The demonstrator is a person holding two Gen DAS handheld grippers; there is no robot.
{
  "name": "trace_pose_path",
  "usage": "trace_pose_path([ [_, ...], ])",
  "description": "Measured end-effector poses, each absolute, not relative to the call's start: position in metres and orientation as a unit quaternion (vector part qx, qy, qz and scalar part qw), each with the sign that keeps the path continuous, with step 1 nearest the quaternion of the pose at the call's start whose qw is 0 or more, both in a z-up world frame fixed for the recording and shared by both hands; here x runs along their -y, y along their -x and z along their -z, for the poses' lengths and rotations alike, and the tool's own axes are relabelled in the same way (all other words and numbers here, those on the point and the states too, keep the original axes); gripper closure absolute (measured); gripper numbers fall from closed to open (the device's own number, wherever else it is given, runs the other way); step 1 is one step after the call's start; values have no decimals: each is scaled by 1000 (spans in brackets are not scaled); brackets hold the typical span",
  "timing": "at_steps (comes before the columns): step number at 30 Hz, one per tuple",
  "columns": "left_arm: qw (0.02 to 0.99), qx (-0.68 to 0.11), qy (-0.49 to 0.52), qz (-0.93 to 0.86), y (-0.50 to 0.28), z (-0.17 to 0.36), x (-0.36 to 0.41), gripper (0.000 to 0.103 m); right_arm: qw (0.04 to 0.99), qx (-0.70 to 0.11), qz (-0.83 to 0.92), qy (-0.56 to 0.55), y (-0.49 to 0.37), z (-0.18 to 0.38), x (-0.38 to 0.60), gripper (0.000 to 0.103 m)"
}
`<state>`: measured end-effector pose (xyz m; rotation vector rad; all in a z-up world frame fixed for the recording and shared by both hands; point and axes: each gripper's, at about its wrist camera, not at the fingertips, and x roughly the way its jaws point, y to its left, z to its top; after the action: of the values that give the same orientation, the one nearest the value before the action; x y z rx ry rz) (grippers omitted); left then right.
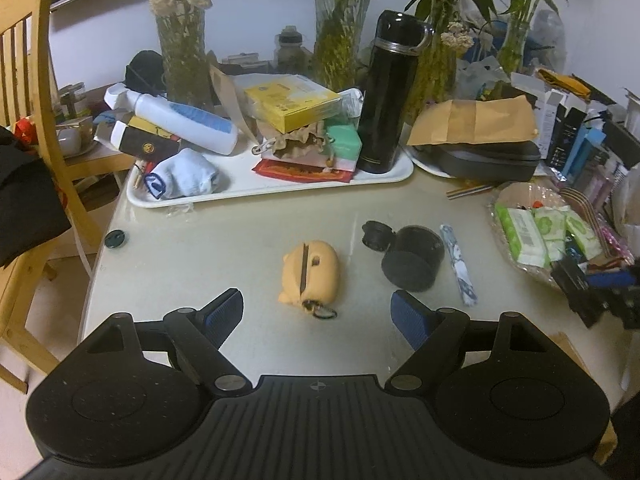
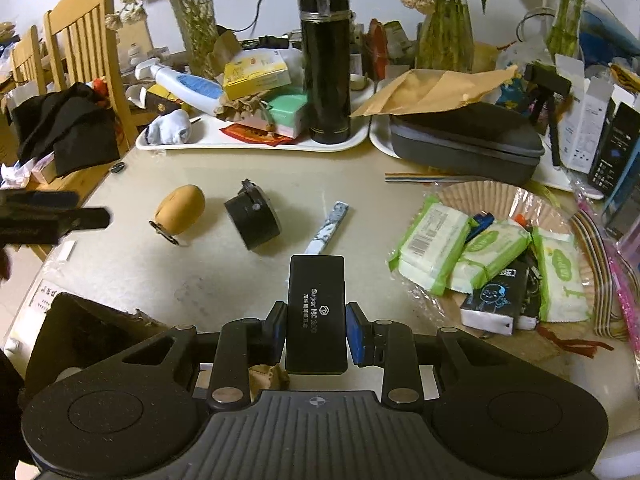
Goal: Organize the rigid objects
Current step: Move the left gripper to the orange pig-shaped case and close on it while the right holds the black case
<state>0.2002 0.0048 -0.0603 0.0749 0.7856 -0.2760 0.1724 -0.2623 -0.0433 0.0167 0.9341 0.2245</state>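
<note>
Right wrist view shows my right gripper (image 2: 316, 336) pinching a flat black box (image 2: 316, 312) by its long sides, blue pads tight on both. I hold it lifted over the near edge of the table (image 2: 224, 280), so it can go where it belongs. The box's bottom end is hidden behind my own frame.

My left gripper (image 1: 318, 312) has its jaws spread wide with nothing between them. It points at the tan pouch (image 1: 309, 274) in the middle of the table, maybe to pick it next. Beside the pouch lies a black round thing (image 1: 412, 258) on its side; I cannot tell what it is. A tall black flask (image 1: 390, 96) stands on the white tray (image 1: 240, 192) at the far edge.
</note>
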Motion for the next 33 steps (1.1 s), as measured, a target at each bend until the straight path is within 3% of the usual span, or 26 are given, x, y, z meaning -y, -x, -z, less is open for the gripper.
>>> trace_pose_path([
  [22, 886, -446, 5, 127, -274, 105, -2, 23, 883, -436, -172, -16, -167, 35, 251, 69],
  [29, 868, -478, 4, 133, -296, 124, 2, 42, 883, -436, -175, -22, -168, 35, 250, 69],
  [33, 865, -484, -6, 135, -306, 127, 5, 43, 881, -436, -179, -22, -168, 35, 247, 69],
])
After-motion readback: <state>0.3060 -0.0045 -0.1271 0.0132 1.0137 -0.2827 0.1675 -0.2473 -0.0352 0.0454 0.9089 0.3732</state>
